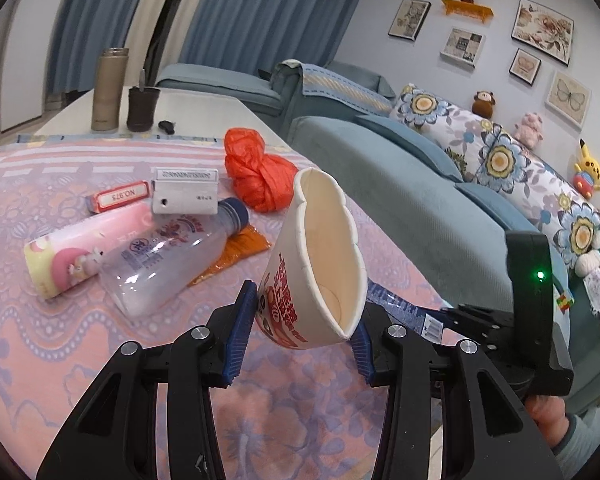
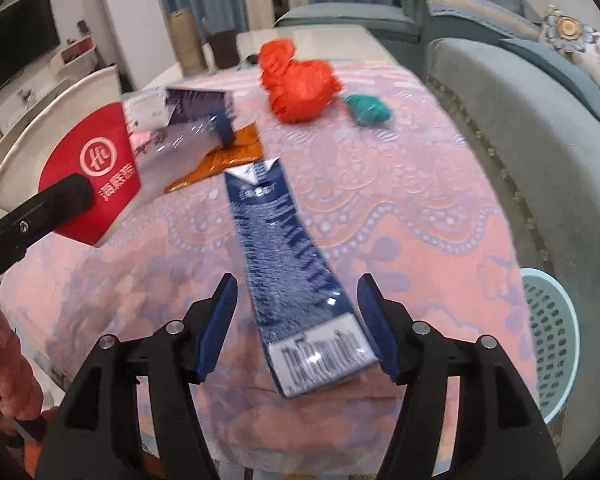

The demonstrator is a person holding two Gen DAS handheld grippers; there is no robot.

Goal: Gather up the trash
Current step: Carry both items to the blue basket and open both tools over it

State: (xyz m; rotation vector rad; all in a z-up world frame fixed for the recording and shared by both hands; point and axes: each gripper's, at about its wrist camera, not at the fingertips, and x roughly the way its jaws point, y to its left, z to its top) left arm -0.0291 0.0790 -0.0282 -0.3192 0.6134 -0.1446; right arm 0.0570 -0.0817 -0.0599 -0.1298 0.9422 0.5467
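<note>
Paper cup [image 1: 316,264], one; bottle [image 1: 168,264], one.

Paper cup [image 1: 320,260] between hand-held gripper [image 1: 300,320] pads

Table w/ pink cloth [image 2: 380,208], blue packet [image 2: 292,264], orange bag [image 2: 296,84], clear bottle [image 1: 168,264]

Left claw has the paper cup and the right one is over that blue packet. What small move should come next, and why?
Probably lower the right claw a little and close it on the blue packet. Its pads stand apart on either side of the packet's barcode end without pressing it, so the packet lies loose on the tablecloth. The left claw is already shut on the squashed paper cup, and the perforated basket waits beside the table.
</note>
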